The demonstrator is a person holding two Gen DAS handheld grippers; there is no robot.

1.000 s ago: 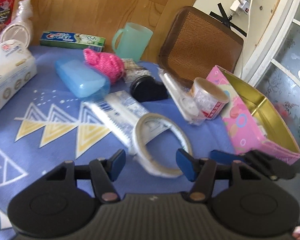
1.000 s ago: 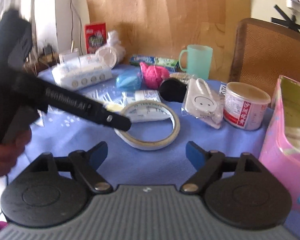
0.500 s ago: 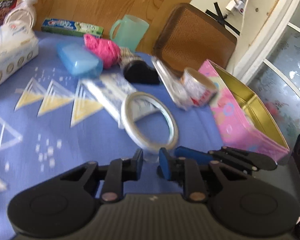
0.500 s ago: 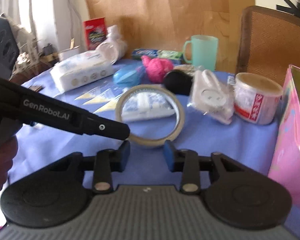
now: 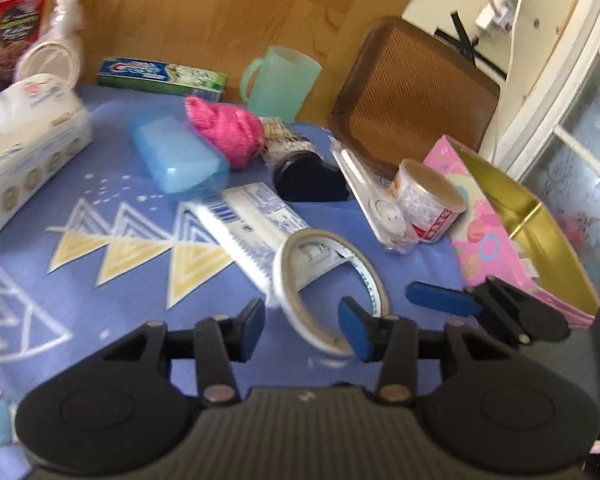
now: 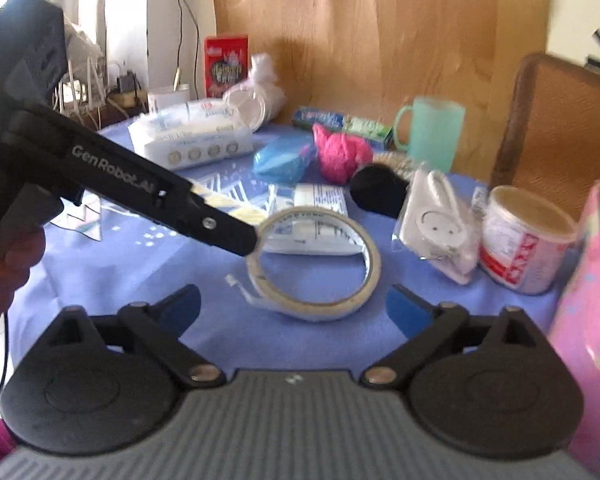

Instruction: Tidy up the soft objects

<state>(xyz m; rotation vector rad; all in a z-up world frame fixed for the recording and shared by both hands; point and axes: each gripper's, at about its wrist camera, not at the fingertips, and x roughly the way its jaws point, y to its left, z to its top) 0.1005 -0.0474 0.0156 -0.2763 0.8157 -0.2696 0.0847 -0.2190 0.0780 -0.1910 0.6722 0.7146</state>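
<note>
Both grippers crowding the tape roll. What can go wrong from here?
1. The tape roll stands tilted, its rim between the opening jaws of the left gripper with no pad pressing it; it may drop flat or roll.
2. The right gripper, jaws opening wide, sits close to the left one; the two might collide.
3. The roll leans on the white packet, so moving it could drag that along.

A pink knitted bundle (image 5: 228,130) lay crumpled at the far middle of the worktop (image 5: 100,300)
</note>
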